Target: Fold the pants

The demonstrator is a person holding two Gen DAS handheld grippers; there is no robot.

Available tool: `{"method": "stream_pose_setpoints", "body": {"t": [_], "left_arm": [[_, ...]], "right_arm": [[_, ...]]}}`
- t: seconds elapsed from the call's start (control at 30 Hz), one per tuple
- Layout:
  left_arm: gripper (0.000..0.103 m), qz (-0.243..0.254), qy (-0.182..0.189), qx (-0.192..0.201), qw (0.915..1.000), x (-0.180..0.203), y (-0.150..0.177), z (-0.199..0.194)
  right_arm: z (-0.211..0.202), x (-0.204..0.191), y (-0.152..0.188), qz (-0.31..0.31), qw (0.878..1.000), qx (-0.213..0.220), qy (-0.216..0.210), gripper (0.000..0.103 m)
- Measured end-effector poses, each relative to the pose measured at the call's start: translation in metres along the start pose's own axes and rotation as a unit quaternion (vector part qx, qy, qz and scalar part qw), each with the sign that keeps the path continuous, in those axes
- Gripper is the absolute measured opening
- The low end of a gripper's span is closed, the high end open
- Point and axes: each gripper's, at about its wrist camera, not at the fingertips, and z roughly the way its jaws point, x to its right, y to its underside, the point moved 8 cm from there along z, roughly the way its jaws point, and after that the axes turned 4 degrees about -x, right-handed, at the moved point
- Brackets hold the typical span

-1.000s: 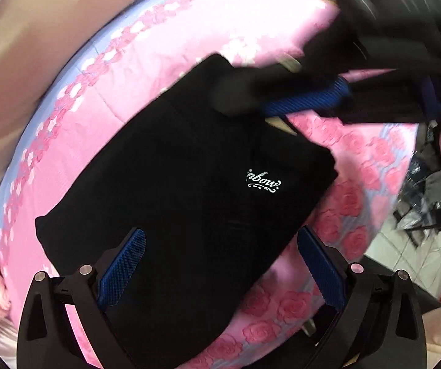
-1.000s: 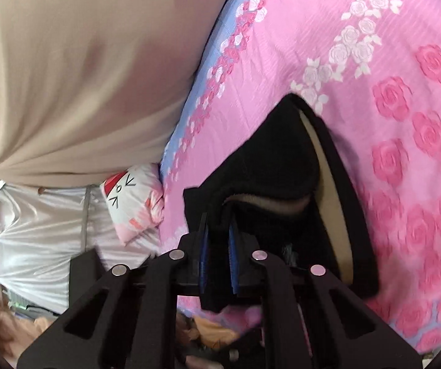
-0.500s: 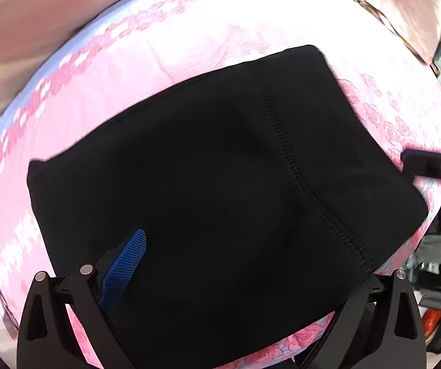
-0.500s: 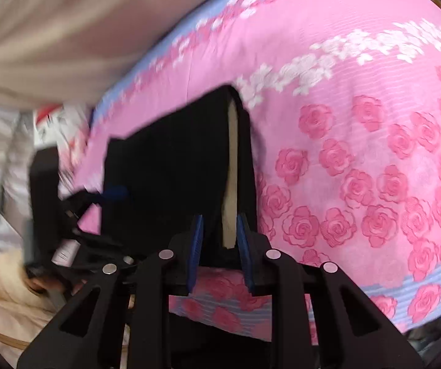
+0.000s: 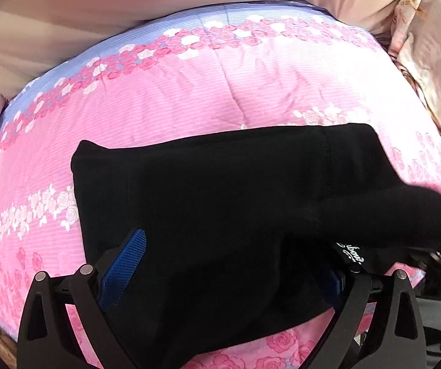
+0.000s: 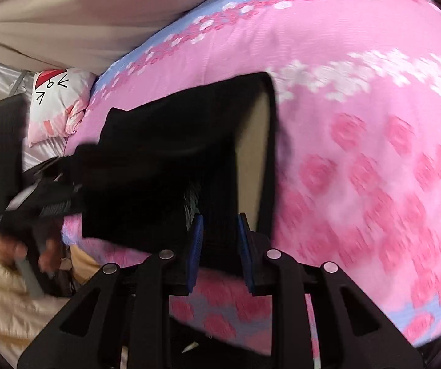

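The black pants [image 5: 220,203] lie as a folded slab on the near half of the pink rose-print quilt [image 5: 189,104], with the printed logo tucked under a raised flap at the right near corner. In the right wrist view the stack gapes at its right edge, showing a tan lining [image 6: 252,141] between the layers. The left gripper [image 5: 229,264] has its jaws spread wide over the cloth and pinches nothing. The right gripper [image 6: 218,246] has a layer edge between its blue pads [image 6: 197,243]; its jaws have parted, and whether they press the cloth I cannot tell. The fold looks close to its last stage: next, probably, lay the lifted flap flat and square the edges, with care not to drag the slab off the near side
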Motion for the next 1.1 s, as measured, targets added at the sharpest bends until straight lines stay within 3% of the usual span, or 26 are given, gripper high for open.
{"method": "stream_pose_setpoints", "body": {"t": [0.07, 0.1, 0.2, 0.23, 0.27, 0.3, 0.37, 0.43, 0.53, 0.63, 0.7, 0.73, 0.77, 0.8, 0.83, 0.87, 0.93, 1.0, 1.07, 1.1], "left_arm": [[0.096, 0.009, 0.004, 0.002, 0.9999, 0.008, -0.001, 0.001], [0.096, 0.015, 0.005, 0.003, 0.9999, 0.014, 0.001, 0.0], [0.096, 0.042, 0.003, 0.008, 0.9991, 0.023, 0.0, -0.002], [0.096, 0.051, 0.006, 0.014, 0.9986, 0.026, 0.001, -0.005], [0.096, 0.058, 0.013, 0.016, 0.9981, 0.03, 0.001, -0.006], [0.096, 0.065, 0.019, 0.016, 0.9976, 0.033, 0.003, -0.006], [0.096, 0.08, 0.037, -0.003, 0.9961, 0.044, 0.011, 0.004], [0.096, 0.101, 0.032, -0.023, 0.9941, 0.051, 0.019, 0.014], [0.096, 0.119, 0.03, -0.01, 0.9924, 0.053, 0.025, 0.007], [0.096, 0.117, 0.026, -0.001, 0.9928, 0.045, 0.027, 0.001], [0.097, 0.108, 0.026, -0.005, 0.9938, 0.038, 0.029, 0.003], [0.097, 0.104, 0.029, -0.012, 0.9941, 0.033, 0.031, 0.005], [0.097, 0.102, 0.032, -0.014, 0.9942, 0.03, 0.032, 0.005], [0.096, 0.103, 0.037, -0.015, 0.9939, 0.029, 0.033, 0.003], [0.096, 0.115, 0.051, -0.02, 0.9919, 0.029, 0.038, -0.001], [0.096, 0.127, 0.053, -0.014, 0.9904, 0.029, 0.042, -0.01], [0.097, 0.14, 0.055, 0.01, 0.9885, 0.023, 0.049, -0.029], [0.097, 0.139, 0.064, 0.014, 0.988, 0.015, 0.056, -0.038], [0.097, 0.127, 0.031, 0.014, 0.9913, 0.0, 0.057, -0.037], [0.097, 0.121, 0.019, 0.016, 0.9923, -0.006, 0.056, -0.035]], "right_arm": [[0.005, -0.012, -0.007, -0.022, 1.0, -0.001, 0.004, 0.005], [-0.002, -0.016, -0.007, -0.028, 1.0, 0.004, 0.005, 0.003], [-0.034, -0.01, 0.001, -0.02, 0.999, 0.039, 0.014, 0.003], [-0.028, 0.001, 0.006, 0.0, 0.999, 0.032, 0.011, 0.003], [-0.005, 0.027, 0.022, 0.027, 0.999, -0.004, 0.023, 0.004], [0.002, 0.035, 0.028, 0.044, 0.999, -0.005, 0.012, 0.009], [-0.021, 0.042, 0.025, 0.09, 0.995, 0.029, -0.011, 0.015], [-0.057, 0.043, 0.019, 0.094, 0.992, 0.077, 0.02, 0.016], [-0.096, 0.026, 0.009, 0.086, 0.99, 0.112, -0.001, 0.016], [-0.074, -0.018, 0.003, 0.009, 0.997, 0.071, -0.035, 0.015], [-0.03, -0.013, 0.012, -0.034, 0.999, 0.017, 0.012, 0.01], [-0.014, 0.002, 0.015, -0.029, 0.999, -0.006, 0.044, 0.0], [-0.022, 0.01, 0.011, 0.009, 1.0, 0.009, 0.021, 0.0], [-0.038, 0.013, 0.006, 0.029, 0.999, 0.028, 0.027, 0.001], [-0.061, 0.007, 0.0, 0.02, 0.997, 0.053, 0.053, 0.008], [-0.071, -0.002, -0.002, 0.005, 0.997, 0.059, 0.049, 0.008], [-0.081, -0.024, -0.001, -0.032, 0.997, 0.05, 0.04, 0.008], [-0.082, -0.021, -0.002, -0.052, 0.994, 0.042, 0.091, 0.009], [-0.08, 0.007, -0.009, -0.006, 0.992, 0.05, 0.114, 0.019], [-0.075, 0.018, -0.01, 0.012, 0.993, 0.048, 0.111, 0.032]]}}
